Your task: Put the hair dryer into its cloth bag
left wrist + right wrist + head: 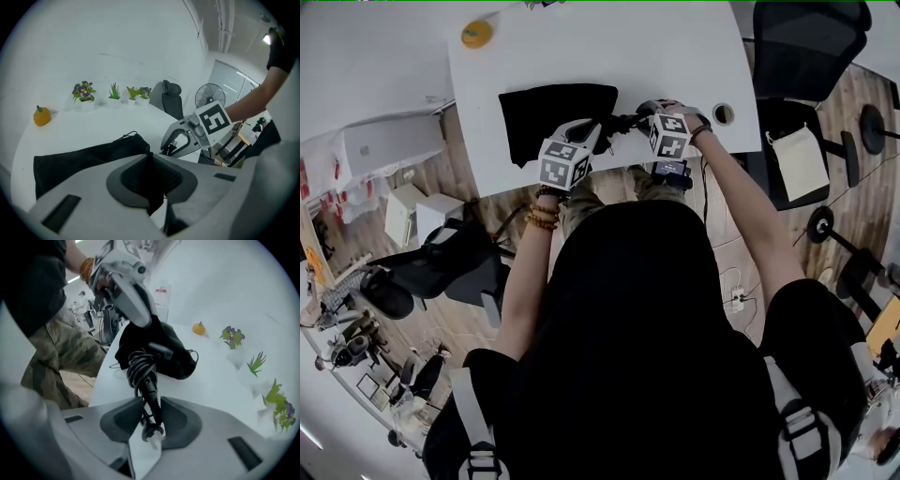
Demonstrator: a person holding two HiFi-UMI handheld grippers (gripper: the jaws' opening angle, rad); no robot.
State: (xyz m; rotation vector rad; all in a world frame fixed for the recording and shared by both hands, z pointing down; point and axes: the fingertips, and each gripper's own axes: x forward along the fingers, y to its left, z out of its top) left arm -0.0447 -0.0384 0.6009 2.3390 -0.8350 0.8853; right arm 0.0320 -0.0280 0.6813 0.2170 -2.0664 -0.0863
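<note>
Your left gripper (151,157) is pinched tight on the edge of the soft black cloth bag (79,161). It holds the bag's mouth up a little. The rest of the bag lies flat on the white table (93,129), going off to the left.

Your right gripper (151,411) is narrow. Its pads sit on both sides of the thin cord end of the black hair dryer (149,380), and they look like they press on it. The dryer is at the right end of the bag, between your two grippers. Its big end looks tucked into the bag's mouth. The handle and the wound-up black cord (138,365) stick out on the near side.

So you are in the middle of pushing the dryer in. It is not all the way in yet.

Next, I think you should push the handle and cord to the left, deeper into the bag. Keep the left gripper holding the mouth up so the cloth does not fold shut. Go slowly, because the loops of cord could catch on the bag's edge.
</note>
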